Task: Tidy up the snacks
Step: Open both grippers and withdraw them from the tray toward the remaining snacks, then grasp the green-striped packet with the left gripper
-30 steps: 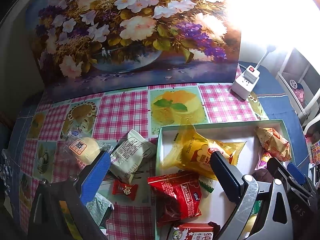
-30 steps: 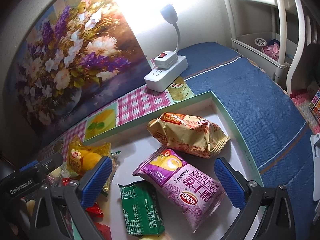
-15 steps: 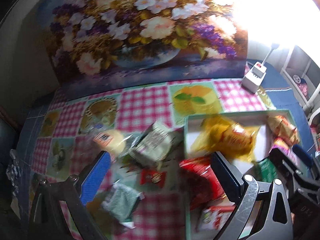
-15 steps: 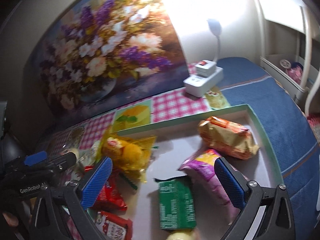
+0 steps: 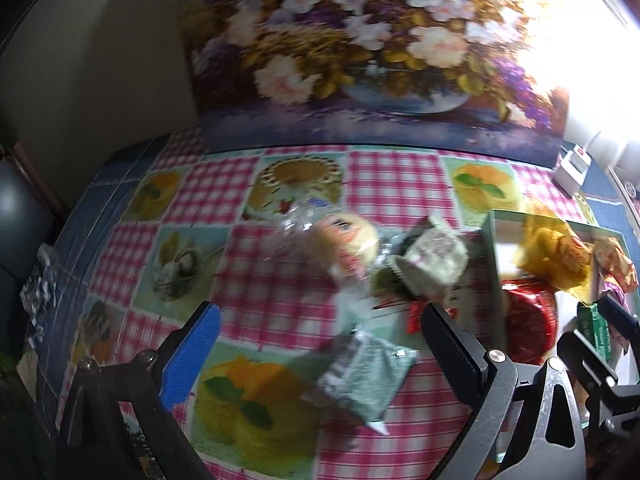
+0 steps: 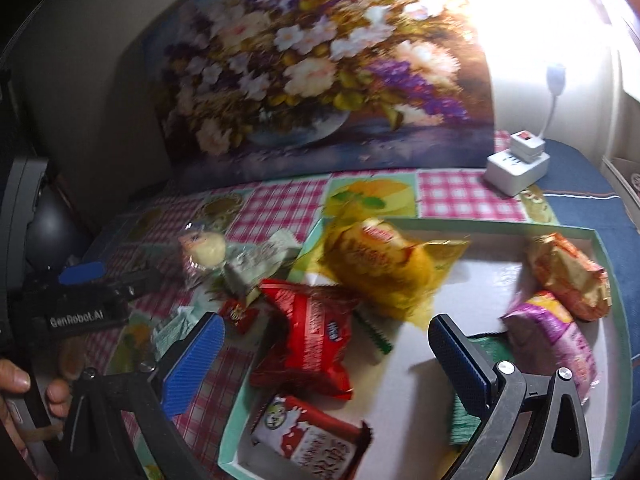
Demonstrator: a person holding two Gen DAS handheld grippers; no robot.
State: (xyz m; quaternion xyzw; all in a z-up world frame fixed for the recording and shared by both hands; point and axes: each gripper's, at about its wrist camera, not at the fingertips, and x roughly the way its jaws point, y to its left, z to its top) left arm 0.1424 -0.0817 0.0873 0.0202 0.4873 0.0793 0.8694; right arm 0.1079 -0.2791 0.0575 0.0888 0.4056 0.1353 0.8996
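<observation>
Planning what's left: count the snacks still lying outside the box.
4: round cake, pale packet, small red candy, grey-green packet nearest the left gripper. More may hide.

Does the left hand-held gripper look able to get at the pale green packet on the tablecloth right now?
Probably yes. The left hand-held gripper is open, and the pale green packet lies flat between its fingers with nothing over it.

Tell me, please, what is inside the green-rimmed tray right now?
The tray holds a yellow packet, a red packet, a red-and-white packet, a purple packet, an orange packet and a green packet, partly hidden by the right gripper.
</observation>
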